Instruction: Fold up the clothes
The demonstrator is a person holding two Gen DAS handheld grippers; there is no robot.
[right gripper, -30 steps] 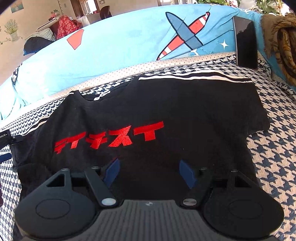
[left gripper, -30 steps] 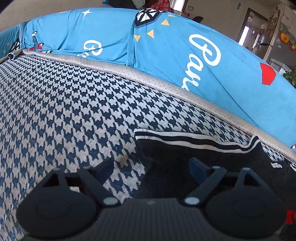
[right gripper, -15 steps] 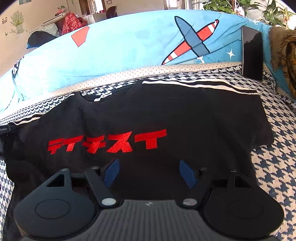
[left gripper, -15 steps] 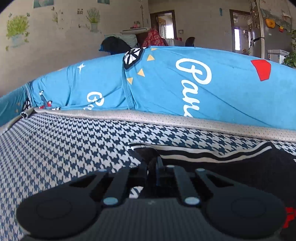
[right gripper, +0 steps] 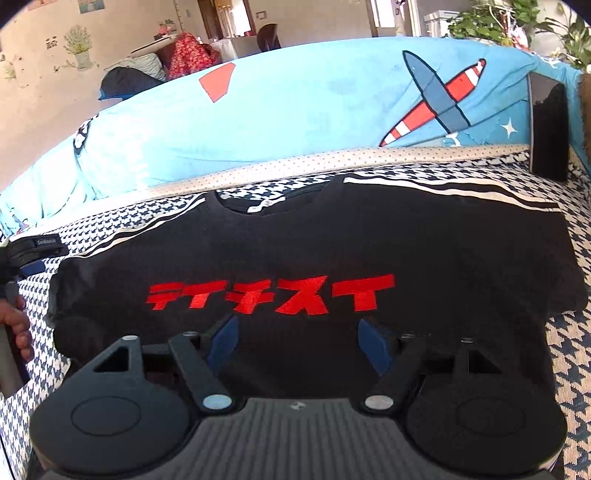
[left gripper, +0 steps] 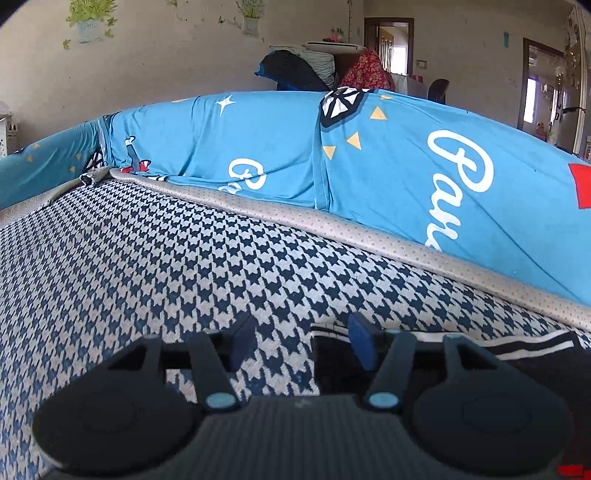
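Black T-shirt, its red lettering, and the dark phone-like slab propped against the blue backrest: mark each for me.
Black T-shirt [right gripper: 461, 251]: right wrist view, plain chest fabric right of the collar.
Red lettering [right gripper: 273, 297]: right wrist view, middle characters of the print.
Dark slab [right gripper: 548, 129]: right wrist view, centre of its glossy face.

A home: sofa [left gripper: 184, 266], flower wall stickers [left gripper: 88, 18], houseplants [right gripper: 480, 22].

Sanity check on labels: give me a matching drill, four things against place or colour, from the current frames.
1 black T-shirt
2 dark upright rectangular slab
3 shirt lettering
4 blue printed sofa backrest

A red
B behind the seat
C flat on the houndstooth seat cover
D standing at the seat's far right corner

Pairs: 1-C, 2-D, 3-A, 4-B
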